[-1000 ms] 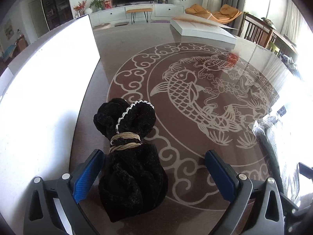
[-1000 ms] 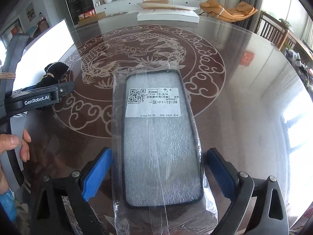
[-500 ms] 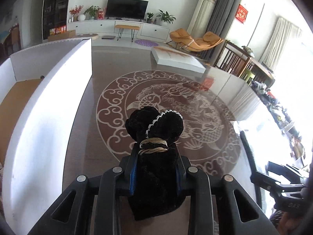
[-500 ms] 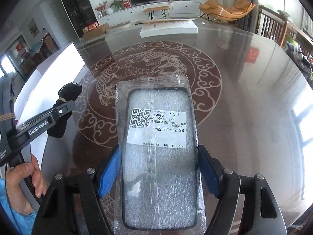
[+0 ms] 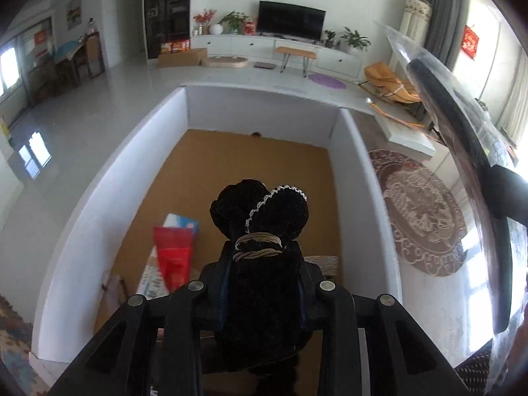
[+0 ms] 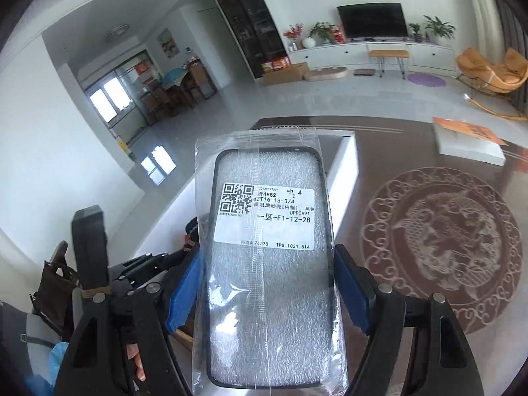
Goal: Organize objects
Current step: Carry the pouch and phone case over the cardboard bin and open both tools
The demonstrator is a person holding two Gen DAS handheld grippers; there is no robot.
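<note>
A bright living room with a television at twelve o'clock is lying behind the dark worktop with its pale fish medallion. The left tongs are pinching a black velvet pouch — tied with tan cord — above the white box, whose brown floor is carrying a red packet at nine o'clock. The right tongs are gripping a bagged phone case — label up — in the air near the box.

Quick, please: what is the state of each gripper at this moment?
Left gripper: closed on the black velvet pouch.
Right gripper: closed on the bagged phone case.
</note>
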